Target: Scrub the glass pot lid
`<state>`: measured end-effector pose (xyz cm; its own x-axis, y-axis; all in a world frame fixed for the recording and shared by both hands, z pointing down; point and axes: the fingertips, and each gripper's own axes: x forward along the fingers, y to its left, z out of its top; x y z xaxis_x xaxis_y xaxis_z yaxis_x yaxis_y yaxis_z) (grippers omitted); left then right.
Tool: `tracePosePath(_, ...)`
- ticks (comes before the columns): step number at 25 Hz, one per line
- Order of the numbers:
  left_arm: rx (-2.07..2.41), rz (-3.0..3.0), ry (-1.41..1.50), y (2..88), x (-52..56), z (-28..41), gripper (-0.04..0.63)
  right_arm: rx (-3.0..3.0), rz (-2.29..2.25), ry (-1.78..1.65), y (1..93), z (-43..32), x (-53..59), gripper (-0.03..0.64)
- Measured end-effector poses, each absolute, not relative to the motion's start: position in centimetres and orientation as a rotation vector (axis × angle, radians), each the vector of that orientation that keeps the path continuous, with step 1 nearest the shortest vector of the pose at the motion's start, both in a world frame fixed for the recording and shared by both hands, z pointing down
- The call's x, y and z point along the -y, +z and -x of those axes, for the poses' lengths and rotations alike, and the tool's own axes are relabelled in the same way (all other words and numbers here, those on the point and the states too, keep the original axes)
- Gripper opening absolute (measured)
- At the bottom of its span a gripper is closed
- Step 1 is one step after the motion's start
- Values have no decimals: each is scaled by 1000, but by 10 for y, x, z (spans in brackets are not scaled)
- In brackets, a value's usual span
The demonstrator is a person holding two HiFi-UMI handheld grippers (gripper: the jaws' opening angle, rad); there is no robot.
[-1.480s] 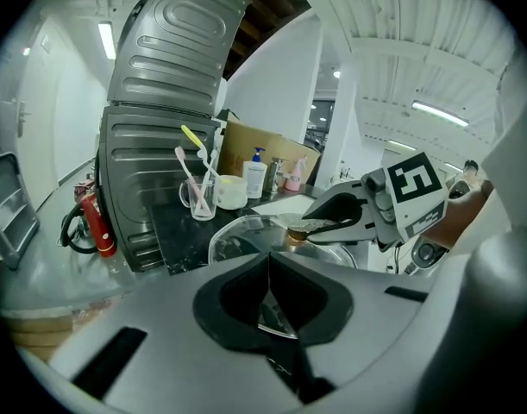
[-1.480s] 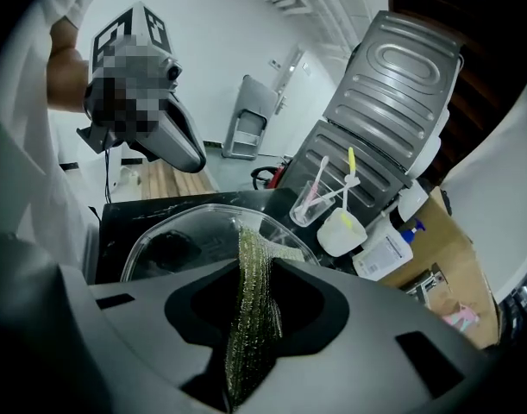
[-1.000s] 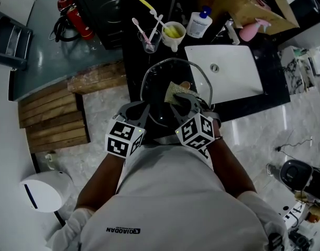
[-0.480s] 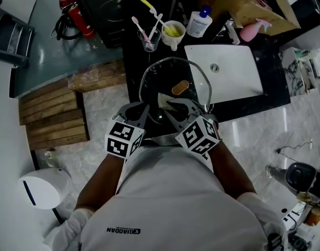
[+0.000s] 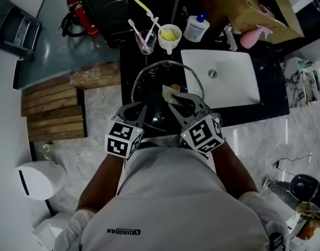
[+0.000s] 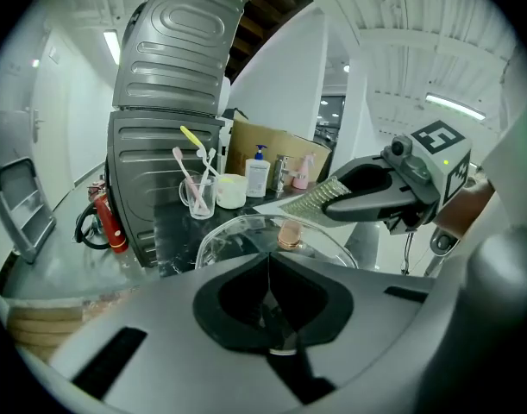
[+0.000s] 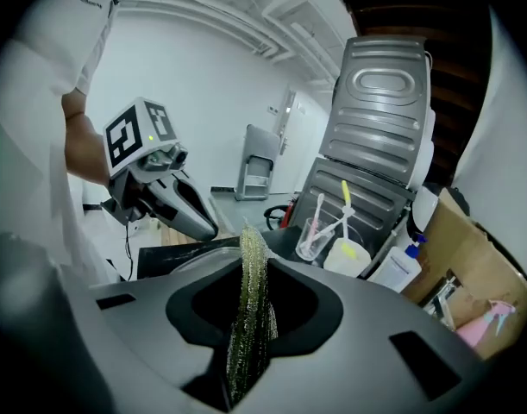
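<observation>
Behind lid (image 5: 149,88): toothbrush glass (image 5: 145,41), cup (image 5: 169,35); sink (image 5: 233,88) at right.

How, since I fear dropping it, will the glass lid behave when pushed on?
Probably stiff and fairly heavy: the glass lid is a wide dome. It may pivot, since the left gripper pinches only its rim. Smooth glass, so perhaps slippery.

Pot lid (image 5: 149,88): clear glossy glass, thin metal rim. Scrub pad (image 7: 250,309): rough, glittery mesh. Bench (image 5: 129,56): black polished stone. Sink (image 5: 238,88), 2 o'clock: smooth glossy white. Pallet (image 5: 52,114), 9 o'clock: bare matt wood. Box (image 5: 254,9), 1 o'clock: plain cardboard.
</observation>
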<state>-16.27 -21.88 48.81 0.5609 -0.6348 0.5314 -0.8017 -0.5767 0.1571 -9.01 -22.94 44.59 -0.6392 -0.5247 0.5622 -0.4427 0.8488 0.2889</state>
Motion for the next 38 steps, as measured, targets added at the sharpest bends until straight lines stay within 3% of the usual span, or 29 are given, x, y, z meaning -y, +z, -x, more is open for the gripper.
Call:
tracePosePath(8,1308,-2309,590,493,223,145,18,2361,-696,-170,460,36,303,94)
tracePosePath(20,1492,-2062,580,507,209,157,18,2327,-393,-172,528,53,379,95)
tracePosePath(38,1560,-2029,572,504,197,156,18,2313,-137,-248,540,66,349,95)
